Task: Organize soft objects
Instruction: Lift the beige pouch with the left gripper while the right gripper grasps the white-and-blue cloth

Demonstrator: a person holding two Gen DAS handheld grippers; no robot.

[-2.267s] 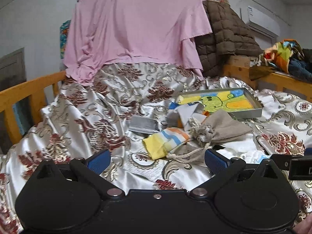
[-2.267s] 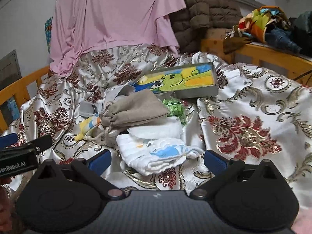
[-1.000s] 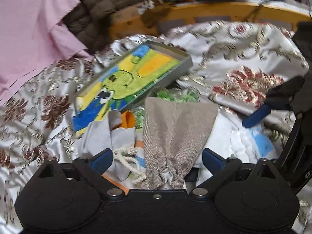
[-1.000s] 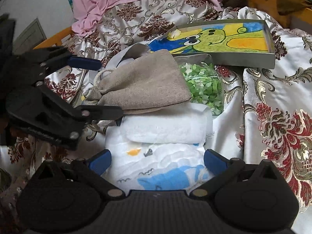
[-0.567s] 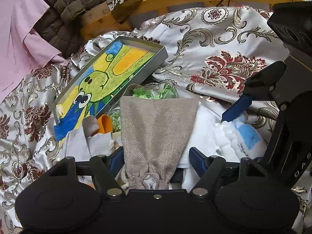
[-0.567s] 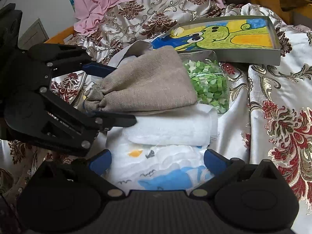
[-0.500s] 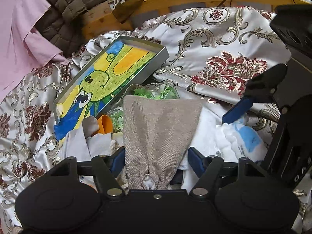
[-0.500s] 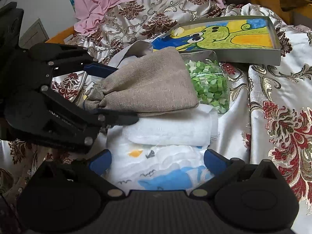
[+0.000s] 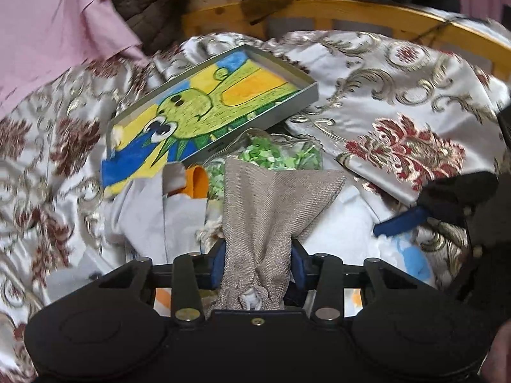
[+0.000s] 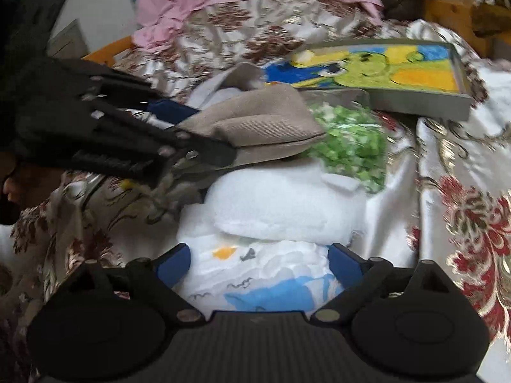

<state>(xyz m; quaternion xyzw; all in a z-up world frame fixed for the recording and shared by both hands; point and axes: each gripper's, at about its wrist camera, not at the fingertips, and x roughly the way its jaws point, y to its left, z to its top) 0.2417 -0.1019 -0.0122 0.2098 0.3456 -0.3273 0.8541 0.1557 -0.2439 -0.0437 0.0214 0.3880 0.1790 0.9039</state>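
One beige woven pouch point(image 9: 271, 210), neck bunched in left claw point(image 9: 258, 263).

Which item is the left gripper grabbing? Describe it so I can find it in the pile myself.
On the floral satin bedspread, just below the shallow grey box with the green cartoon drawing, lies a pile of soft items. The left gripper, whose jaws have just been closing, pinches the beige drawstring pouch at its gathered neck. It is the only coarse, plain beige piece.

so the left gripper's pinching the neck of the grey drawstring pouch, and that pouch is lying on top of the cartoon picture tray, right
Not quite. The left gripper does pinch the grey drawstring pouch at its neck, but the pouch lies in front of the picture tray, over the bag of green bits and white padding. The left wrist view shows it.
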